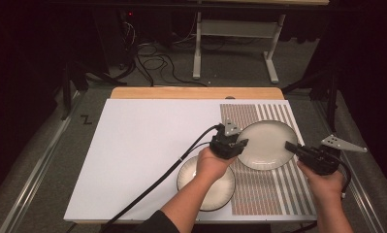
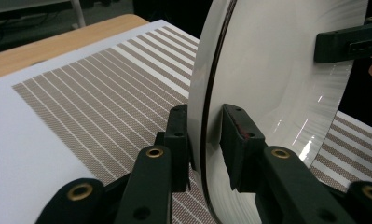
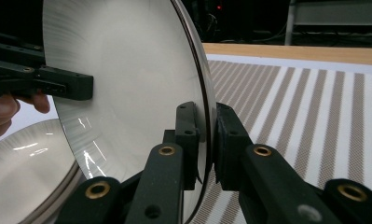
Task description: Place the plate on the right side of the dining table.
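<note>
- The upper plate (image 1: pixel 266 144) sits over the striped mat (image 1: pixel 273 194) near the worktop's (image 1: pixel 137 145) right edge, gripped on both sides.
- Left claw (image 2: pixel 207 140) is clamped on its rim; right claw (image 3: pixel 207 140) is clamped on the opposite rim.
- A second plate (image 1: pixel 215 187) lies near the front edge, under the left hand (image 1: pixel 211 164).
- The lift looks underway; setting down remains.
- The claw views reveal the pads pinching the rim, while the high view gives the layout.
</note>
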Action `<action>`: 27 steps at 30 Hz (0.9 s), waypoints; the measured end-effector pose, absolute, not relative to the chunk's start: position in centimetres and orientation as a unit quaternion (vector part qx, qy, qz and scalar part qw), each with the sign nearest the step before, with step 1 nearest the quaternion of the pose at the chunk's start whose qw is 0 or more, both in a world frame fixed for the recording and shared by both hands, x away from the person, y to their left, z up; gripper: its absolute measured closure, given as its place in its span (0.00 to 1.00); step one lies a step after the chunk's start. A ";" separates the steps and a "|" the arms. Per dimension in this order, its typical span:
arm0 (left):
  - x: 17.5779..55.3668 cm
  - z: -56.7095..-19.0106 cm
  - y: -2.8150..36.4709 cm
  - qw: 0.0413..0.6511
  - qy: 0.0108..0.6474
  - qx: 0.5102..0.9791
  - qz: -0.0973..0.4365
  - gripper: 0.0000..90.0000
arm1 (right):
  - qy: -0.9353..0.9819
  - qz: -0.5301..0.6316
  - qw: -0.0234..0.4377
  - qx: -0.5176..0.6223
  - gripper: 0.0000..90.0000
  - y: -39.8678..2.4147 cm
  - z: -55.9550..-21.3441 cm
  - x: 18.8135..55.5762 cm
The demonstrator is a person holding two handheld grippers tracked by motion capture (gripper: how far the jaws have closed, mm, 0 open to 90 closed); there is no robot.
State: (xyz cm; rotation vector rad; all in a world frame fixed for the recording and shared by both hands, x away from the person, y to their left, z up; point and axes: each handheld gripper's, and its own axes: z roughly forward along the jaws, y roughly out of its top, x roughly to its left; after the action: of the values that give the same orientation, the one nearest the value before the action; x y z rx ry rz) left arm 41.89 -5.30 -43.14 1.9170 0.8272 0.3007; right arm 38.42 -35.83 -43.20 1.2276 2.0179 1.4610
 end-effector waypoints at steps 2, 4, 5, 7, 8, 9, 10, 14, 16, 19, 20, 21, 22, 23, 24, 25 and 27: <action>42.2 -43.5 -5.9 0.492 0.342 0.792 0.119 0.81 | 0.713 0.514 0.182 0.441 0.92 -36.3 -43.4 38.4; 42.6 -44.0 -6.4 0.488 0.341 0.796 0.111 0.80 | 0.710 0.513 0.185 0.445 0.93 -36.8 -43.6 38.4; 42.7 -44.1 -6.7 0.485 0.340 0.798 0.109 0.80 | 0.709 0.512 0.185 0.448 0.93 -37.1 -43.8 38.4; 42.9 -44.5 -7.2 0.480 0.342 0.801 0.106 0.80 | 0.708 0.510 0.184 0.453 0.93 -37.6 -44.2 38.5; 43.0 -44.7 -7.5 0.477 0.343 0.803 0.105 0.80 | 0.707 0.510 0.183 0.455 0.93 -37.7 -44.4 38.6; 43.1 -44.9 -7.7 0.475 0.344 0.803 0.104 0.80 | 0.705 0.510 0.181 0.458 0.93 -38.0 -44.7 38.7; 43.2 -45.1 -7.8 0.473 0.346 0.804 0.102 0.80 | 0.705 0.510 0.177 0.461 0.93 -38.1 -44.9 38.7; 43.5 -45.8 -8.4 0.467 0.354 0.804 0.098 0.80 | 0.702 0.508 0.176 0.467 0.93 -38.5 -45.6 39.0; 43.5 -46.0 -8.5 0.462 0.355 0.807 0.097 0.79 | 0.701 0.508 0.173 0.470 0.93 -38.7 -45.9 39.2; 43.7 -46.2 -8.5 0.456 0.360 0.808 0.100 0.79 | 0.704 0.502 0.169 0.473 0.93 -38.7 -46.2 39.3; 43.8 -46.3 -8.5 0.455 0.360 0.808 0.101 0.79 | 0.704 0.502 0.170 0.473 0.93 -38.6 -46.3 39.4; 43.8 -46.3 -8.5 0.455 0.362 0.808 0.097 0.79 | 0.704 0.501 0.169 0.474 0.93 -38.6 -46.3 39.4; 43.8 -46.3 -8.5 0.453 0.361 0.809 0.102 0.79 | 0.704 0.502 0.169 0.473 0.93 -38.5 -46.3 39.5; 43.9 -46.4 -8.5 0.452 0.361 0.810 0.101 0.79 | 0.705 0.500 0.169 0.473 0.93 -38.5 -46.4 39.5; 43.9 -46.5 -8.5 0.451 0.364 0.809 0.095 0.79 | 0.705 0.499 0.168 0.475 0.93 -38.5 -46.4 39.6; 43.9 -46.6 -8.5 0.450 0.364 0.810 0.095 0.79 | 0.706 0.499 0.168 0.475 0.93 -38.5 -46.5 39.7; 44.0 -46.7 -8.6 0.449 0.364 0.810 0.096 0.78 | 0.705 0.497 0.167 0.478 0.93 -38.5 -46.5 39.7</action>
State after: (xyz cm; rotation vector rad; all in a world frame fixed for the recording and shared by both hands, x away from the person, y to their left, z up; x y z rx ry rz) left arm 44.01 -8.58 -46.67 2.0045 0.9014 0.2382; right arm 39.70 -38.46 -46.55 1.3595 2.0059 1.4151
